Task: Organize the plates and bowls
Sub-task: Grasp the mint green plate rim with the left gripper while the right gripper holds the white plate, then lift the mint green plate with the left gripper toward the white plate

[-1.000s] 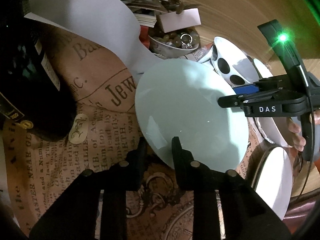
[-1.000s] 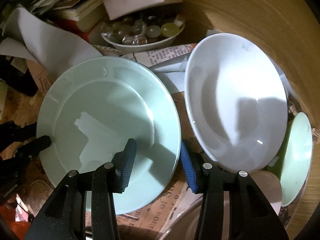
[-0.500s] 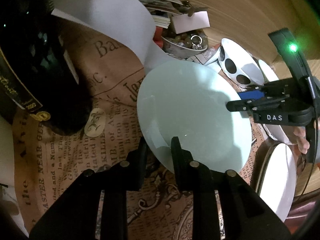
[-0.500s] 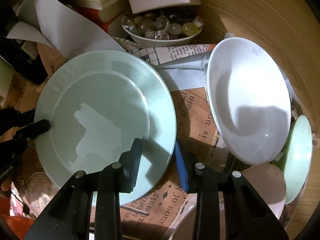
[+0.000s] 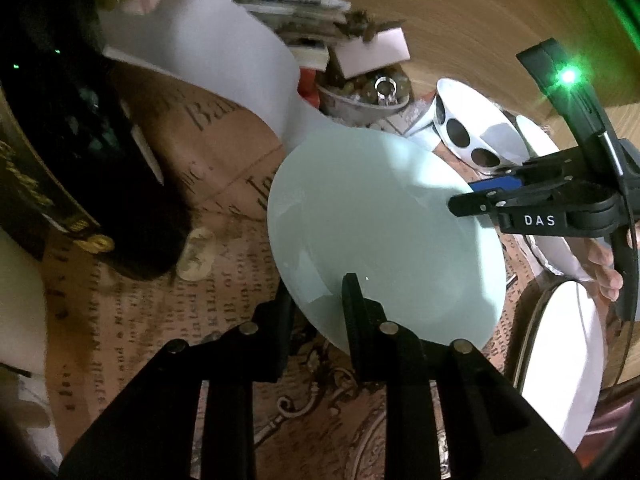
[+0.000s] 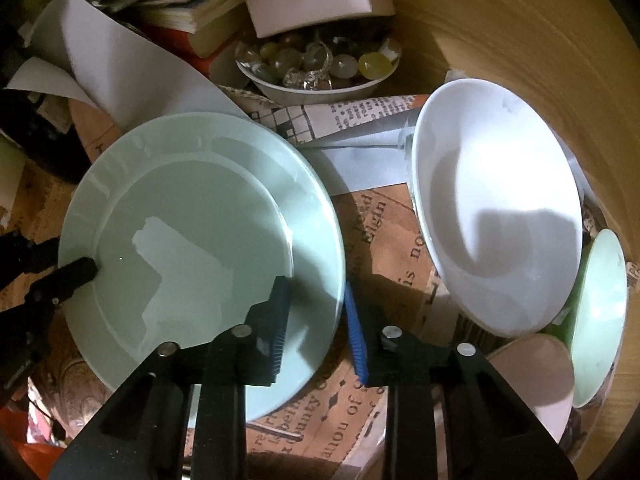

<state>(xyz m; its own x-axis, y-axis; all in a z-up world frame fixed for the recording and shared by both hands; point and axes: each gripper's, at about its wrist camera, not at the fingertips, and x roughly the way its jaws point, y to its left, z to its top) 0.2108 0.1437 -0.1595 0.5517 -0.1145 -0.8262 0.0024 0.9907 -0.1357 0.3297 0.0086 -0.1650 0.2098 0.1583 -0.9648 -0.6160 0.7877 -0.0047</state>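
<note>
A pale green plate (image 5: 380, 232) lies tilted over the newspaper-covered table. My left gripper (image 5: 318, 300) is shut on its near rim, one finger above and one below. In the right wrist view the same plate (image 6: 200, 240) fills the left half. My right gripper (image 6: 316, 324) has its blue pads either side of the plate's right rim; its jaws are closing on that rim. From the left wrist view the right gripper (image 5: 468, 196) clamps the plate's far edge. A white bowl (image 6: 496, 220) leans to the right of the plate.
A small green dish (image 6: 600, 320) and a pinkish bowl (image 6: 536, 380) sit at the right. A bowl of stones (image 6: 316, 68), books and a white paper sheet (image 5: 224, 68) crowd the back. A dark bottle (image 5: 80, 160) stands left. A white plate (image 5: 560, 360) lies at the lower right.
The right gripper's blue pads have drawn together around the green plate's rim. The gap between the plate and the white bowl has widened. The left gripper keeps its hold.
</note>
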